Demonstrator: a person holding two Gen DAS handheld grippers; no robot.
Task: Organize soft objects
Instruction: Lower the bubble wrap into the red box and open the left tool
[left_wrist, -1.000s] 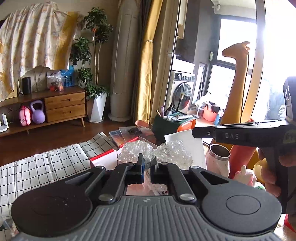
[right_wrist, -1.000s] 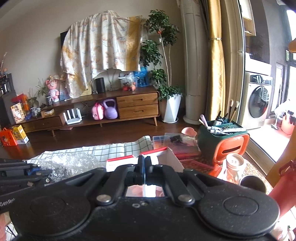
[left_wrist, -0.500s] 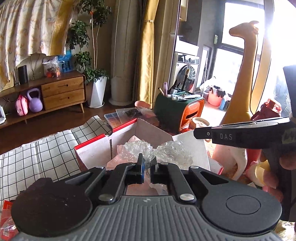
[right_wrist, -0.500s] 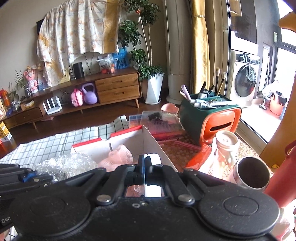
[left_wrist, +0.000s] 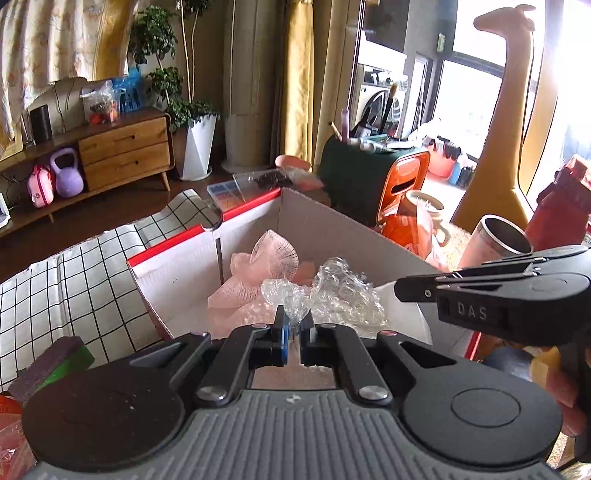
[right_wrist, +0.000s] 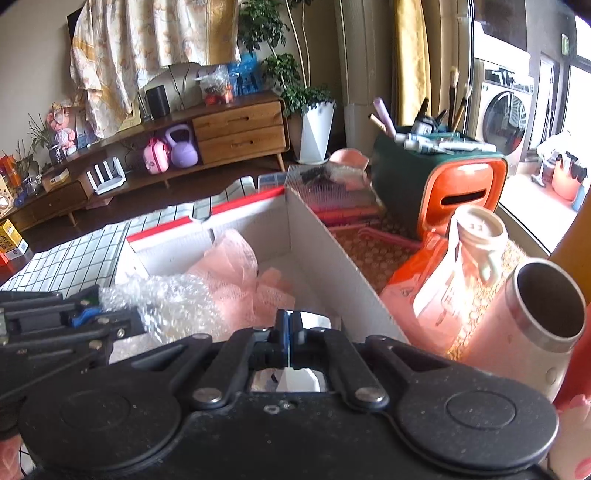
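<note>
A: Between the left gripper (left_wrist: 293, 325) pads: crumpled bubble wrap (left_wrist: 332, 295), pinched tight, hanging over the cardboard box (left_wrist: 332, 225).
B: Right gripper (right_wrist: 290, 328)?
A: Clamped fully together, can't tell if anything's in it. Its view alone shows the router on the far-left shelf; the left view alone shows the giraffe figure (left_wrist: 495, 122).
B: Box contents?
A: Pink mesh fabric (left_wrist: 255, 273), far-left side.

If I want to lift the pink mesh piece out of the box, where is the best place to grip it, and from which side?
Probably the raised fan-shaped fold at the top of the pink mesh, taken from above. It stands up free inside the cardboard box, while the lower part is crowded by the bubble wrap held in the left gripper and by the box walls.
</note>
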